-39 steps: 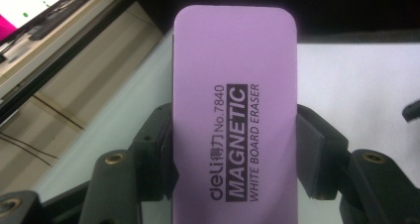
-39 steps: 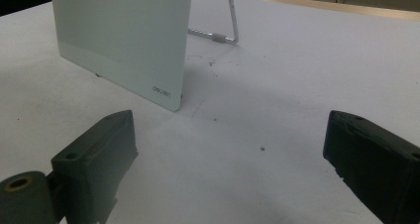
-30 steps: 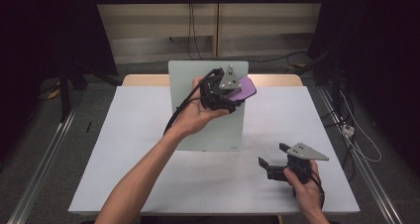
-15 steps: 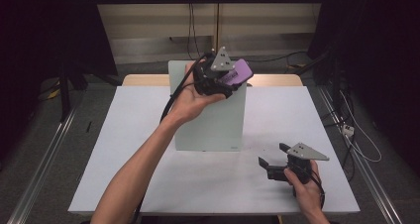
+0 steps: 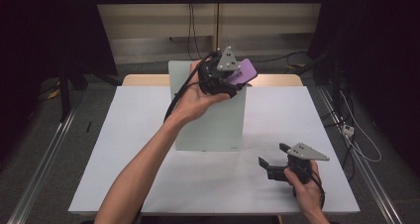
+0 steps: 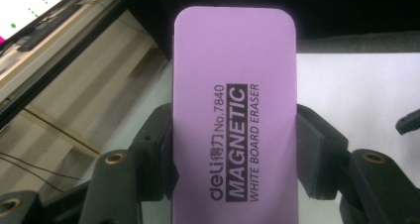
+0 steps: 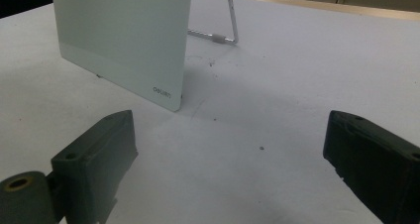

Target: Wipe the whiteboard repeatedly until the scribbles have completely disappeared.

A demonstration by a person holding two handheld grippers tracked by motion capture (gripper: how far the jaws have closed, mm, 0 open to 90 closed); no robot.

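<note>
The white table (image 5: 124,149) is filling the lower frame, with the standing whiteboard (image 5: 218,125) at centre. The left forearm is stretching diagonally up to the board's top edge, where the left gripper (image 5: 233,78) is clamping the purple eraser (image 6: 233,110). At lower right, the right gripper (image 5: 272,157) is resting on the table, jaws spread wide, empty.

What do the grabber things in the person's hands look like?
The left gripper and the right gripper are both black, chunky, with two thick jaws and small brass-coloured screw holes. Each has a grey three-cornered plate on top. A black cable trails from each. The person's forearms are bare, with no sleeves showing.
</note>
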